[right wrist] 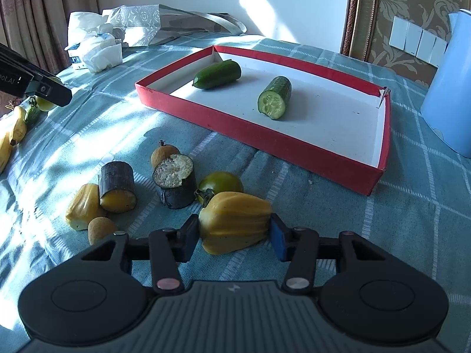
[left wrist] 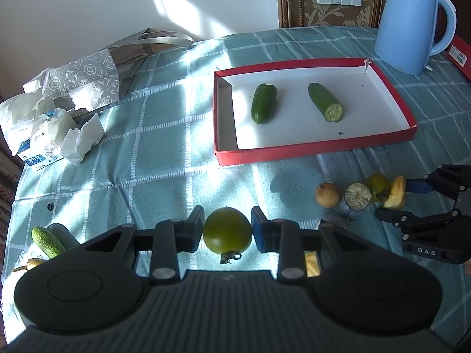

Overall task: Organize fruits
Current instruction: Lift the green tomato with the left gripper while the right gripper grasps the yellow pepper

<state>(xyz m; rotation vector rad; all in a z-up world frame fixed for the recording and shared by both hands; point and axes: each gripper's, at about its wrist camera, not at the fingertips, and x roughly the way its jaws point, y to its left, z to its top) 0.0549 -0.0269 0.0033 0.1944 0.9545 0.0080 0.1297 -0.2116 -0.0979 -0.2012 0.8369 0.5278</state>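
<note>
My left gripper [left wrist: 227, 234] is shut on a green tomato [left wrist: 226, 223], held above the checked cloth. My right gripper [right wrist: 234, 232] is shut on a yellow jackfruit piece [right wrist: 235, 214] that rests low on the cloth, both pads pressing its sides. Beyond it lie a second green tomato [right wrist: 220, 181], two dark-skinned cut pieces [right wrist: 176, 181], another yellow piece [right wrist: 84, 210] and small brown round fruits [right wrist: 101, 229]. The red tray [left wrist: 309, 150] holds two cucumber halves [left wrist: 264, 103] [left wrist: 326, 102]. A whole cucumber [left wrist: 47, 241] lies near the left edge beside bananas [right wrist: 17, 126].
A blue kettle [left wrist: 412, 23] stands behind the tray's right corner. A patterned paper bag [left wrist: 85, 79] and crumpled tissues [left wrist: 44, 129] fill the far left of the table. A red box [left wrist: 460, 56] lies at the right edge. The wall is close behind.
</note>
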